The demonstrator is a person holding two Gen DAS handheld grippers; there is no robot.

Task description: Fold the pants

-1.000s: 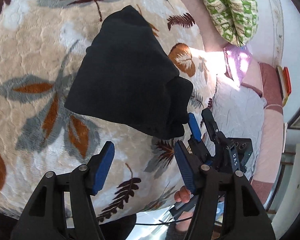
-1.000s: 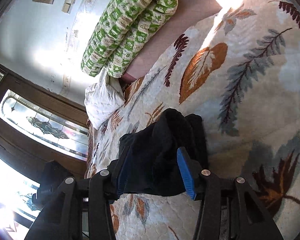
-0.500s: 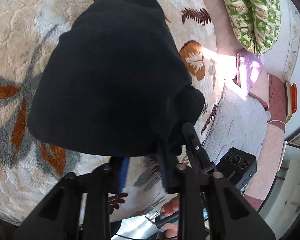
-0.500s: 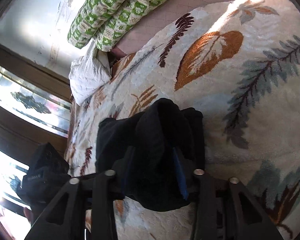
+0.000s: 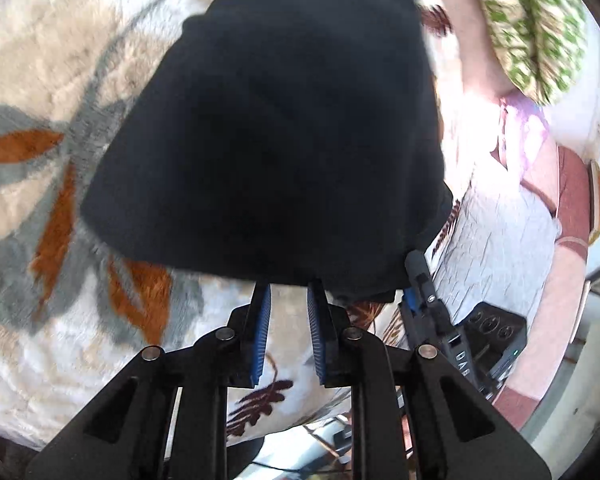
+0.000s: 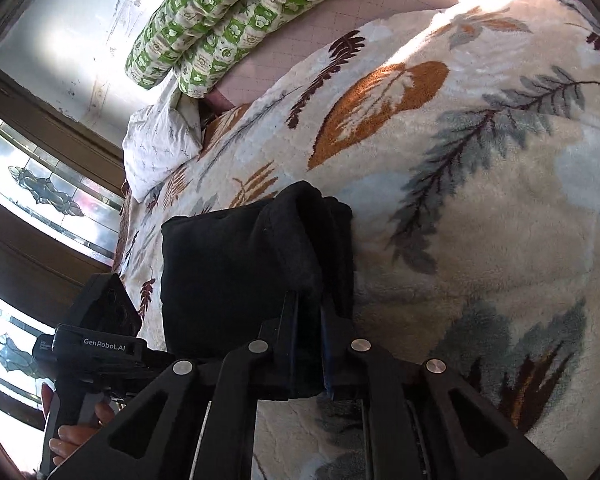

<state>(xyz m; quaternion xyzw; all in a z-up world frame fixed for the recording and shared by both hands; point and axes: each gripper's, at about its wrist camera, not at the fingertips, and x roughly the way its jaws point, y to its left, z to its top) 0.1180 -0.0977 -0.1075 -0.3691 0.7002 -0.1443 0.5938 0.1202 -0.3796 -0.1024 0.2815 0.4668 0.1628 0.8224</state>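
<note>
The black pants (image 5: 276,128) are folded into a thick bundle on the leaf-patterned blanket (image 5: 40,80). My left gripper (image 5: 288,286) is shut on the bundle's near edge, its fingertips hidden under the cloth. In the right wrist view the pants (image 6: 236,272) stand as a dark block, and my right gripper (image 6: 308,300) is shut on their right-hand fold. The right gripper (image 5: 420,280) also shows in the left wrist view at the bundle's right corner. The left gripper's body (image 6: 96,344) shows at the lower left of the right wrist view.
A green-and-white patterned quilt roll (image 6: 228,20) lies at the head of the bed on a pink sheet (image 6: 380,4). A white pillow (image 6: 160,148) lies beside it. Stained-glass doors (image 6: 40,192) stand past the bed's left side.
Both grippers have closed from wide open onto the near edge of the pants bundle. The bundle now fills much more of the left wrist view.
</note>
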